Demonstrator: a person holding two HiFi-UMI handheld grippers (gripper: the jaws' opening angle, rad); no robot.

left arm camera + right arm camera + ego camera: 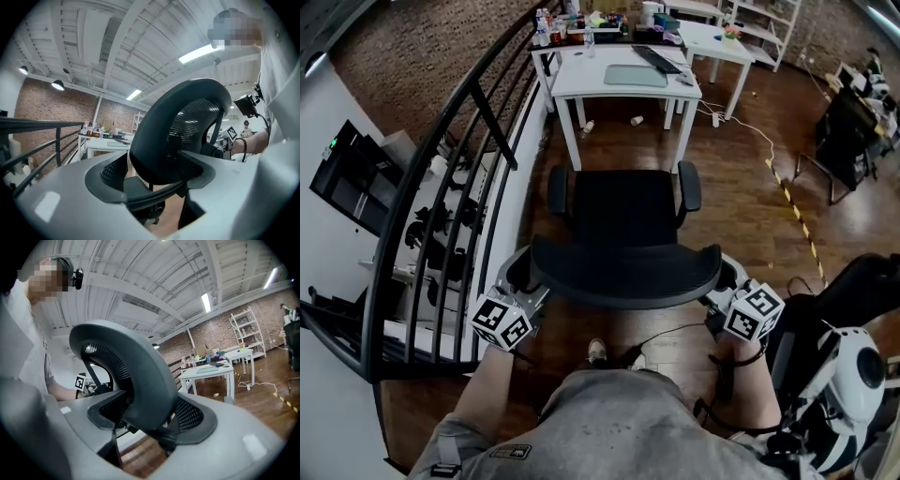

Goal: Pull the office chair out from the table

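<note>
The black office chair stands out from the white table (581, 82), its seat (623, 211) on bare wood floor in front of the table legs. Its curved mesh backrest (623, 272) is nearest me. My left gripper (525, 281) brackets the backrest's left end and my right gripper (727, 281) its right end. In the left gripper view the backrest (183, 126) runs between the jaws of the left gripper (154, 187), with mesh showing past one pad. The right gripper view is alike: backrest (136, 376) sits inside the right gripper (145, 425), whose jaws stand wide and do not visibly press on it.
A black metal railing (459, 187) runs close along the chair's left. On the table lie a desk mat (635, 76) and a keyboard (656, 59). A second white table (717, 42) stands behind. Striped tape (795, 211) and a cable cross the floor at right, near dark equipment (853, 122).
</note>
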